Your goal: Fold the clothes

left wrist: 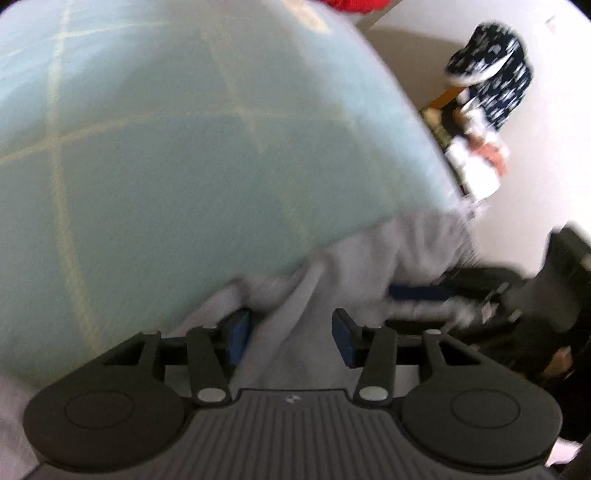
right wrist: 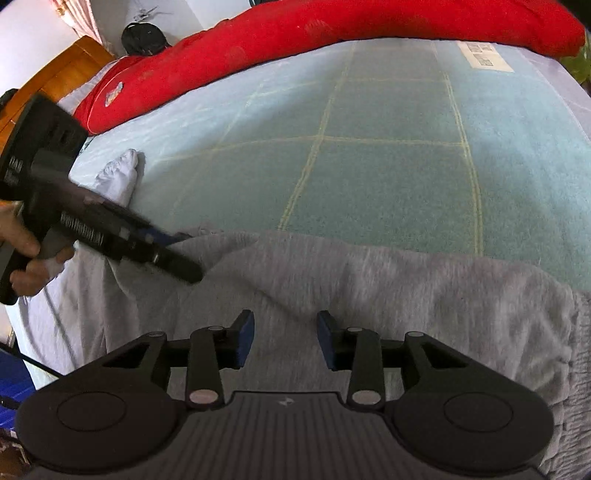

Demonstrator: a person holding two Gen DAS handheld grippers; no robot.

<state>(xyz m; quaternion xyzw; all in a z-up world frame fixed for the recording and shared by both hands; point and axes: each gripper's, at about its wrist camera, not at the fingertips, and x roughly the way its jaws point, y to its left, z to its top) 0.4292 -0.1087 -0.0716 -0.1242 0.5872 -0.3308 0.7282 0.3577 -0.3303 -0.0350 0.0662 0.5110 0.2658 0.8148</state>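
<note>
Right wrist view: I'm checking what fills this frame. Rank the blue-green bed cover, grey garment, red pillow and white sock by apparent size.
1. Blue-green bed cover
2. Grey garment, inflated by nearness to the camera
3. Red pillow, farther off, so likely understated
4. White sock

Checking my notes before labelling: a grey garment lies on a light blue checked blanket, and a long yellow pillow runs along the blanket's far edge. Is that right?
One thing is wrong: the long pillow is red, not yellow. The right wrist view shows it along the far edge of the light blue checked blanket, with the grey garment lying on the near part.
</note>
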